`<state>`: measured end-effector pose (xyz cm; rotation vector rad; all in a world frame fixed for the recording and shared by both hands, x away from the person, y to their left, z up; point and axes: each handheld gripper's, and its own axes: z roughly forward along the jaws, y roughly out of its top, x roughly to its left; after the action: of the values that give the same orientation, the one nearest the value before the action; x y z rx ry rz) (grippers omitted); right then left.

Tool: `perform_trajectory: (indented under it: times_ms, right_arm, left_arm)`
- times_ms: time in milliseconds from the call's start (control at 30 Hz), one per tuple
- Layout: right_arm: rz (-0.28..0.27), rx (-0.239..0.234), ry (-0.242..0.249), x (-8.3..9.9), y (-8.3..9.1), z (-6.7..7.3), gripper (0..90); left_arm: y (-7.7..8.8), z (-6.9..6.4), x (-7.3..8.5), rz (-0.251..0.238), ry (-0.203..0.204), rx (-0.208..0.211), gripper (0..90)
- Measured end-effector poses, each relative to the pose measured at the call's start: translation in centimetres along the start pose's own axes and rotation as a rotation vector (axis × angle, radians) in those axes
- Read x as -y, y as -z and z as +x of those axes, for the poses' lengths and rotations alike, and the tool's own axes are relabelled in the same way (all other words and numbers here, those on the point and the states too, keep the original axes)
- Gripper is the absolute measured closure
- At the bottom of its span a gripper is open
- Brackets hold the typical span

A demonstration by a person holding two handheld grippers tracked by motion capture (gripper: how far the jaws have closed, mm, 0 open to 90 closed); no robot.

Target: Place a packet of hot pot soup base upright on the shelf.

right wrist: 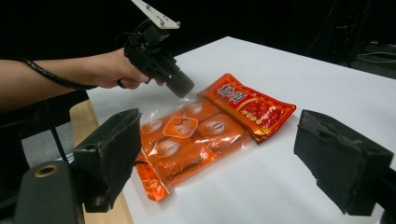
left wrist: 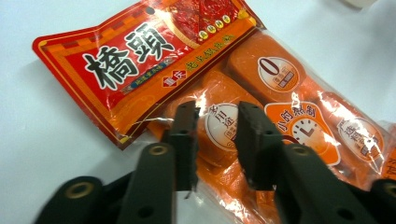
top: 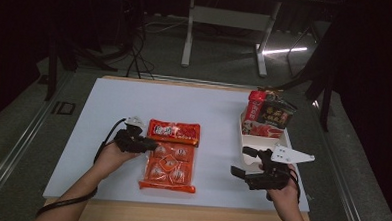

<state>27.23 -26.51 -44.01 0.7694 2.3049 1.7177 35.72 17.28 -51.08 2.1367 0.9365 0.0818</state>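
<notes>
On the white counter (top: 108,136) lies a glossy orange snack bag (top: 170,162), probably limp, slippery and lumpy; its flat sealed edge looks the best hold. The left gripper (left wrist: 215,140) hovers released over it; the right gripper (right wrist: 219,158) gapes empty.

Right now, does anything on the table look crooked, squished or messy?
Not much. The orange snack bag lies flat on the white table, turned a bit crooked to its edges, and its clear wrap looks wrinkly and shiny. The packets in the white bin lean at different angles. Nothing looks spilled or torn.
</notes>
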Motion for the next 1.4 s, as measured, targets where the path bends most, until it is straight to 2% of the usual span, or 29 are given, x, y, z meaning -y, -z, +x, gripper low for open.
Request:
perform_trajectory:
  times_ms: [133,400,433,733,833,1100,1400]
  right_arm:
    - [0.001,0.001,0.001,0.0,0.0,0.1,14.7]
    - [0.003,0.001,0.002,0.1,0.0,0.1,14.6]
    - [0.006,0.002,0.004,0.1,0.0,0.2,14.7]
    - [0.011,0.004,0.004,0.3,-0.1,0.1,14.7]
    - [0.018,0.006,0.005,0.4,-0.2,0.1,14.7]
    - [0.019,0.005,0.003,0.5,-0.4,0.0,14.7]
    - [0.03,0.005,0.007,0.6,-0.6,0.1,14.7]
  left_arm:
    - [0.5,0.6,0.0,-0.025,0.019,-0.012,57.9]
    - [1.2,1.7,0.3,-0.066,0.036,-0.056,48.2]
    - [1.2,1.8,0.3,-0.068,0.038,-0.05,47.8]
    - [1.0,3.2,0.2,-0.094,0.044,-0.08,45.3]
    - [0.5,3.9,0.2,-0.09,0.065,-0.099,44.2]
    - [-0.9,5.3,0.0,-0.088,0.082,-0.093,44.2]
    - [-2.5,6.3,-0.3,-0.068,0.095,-0.114,44.2]
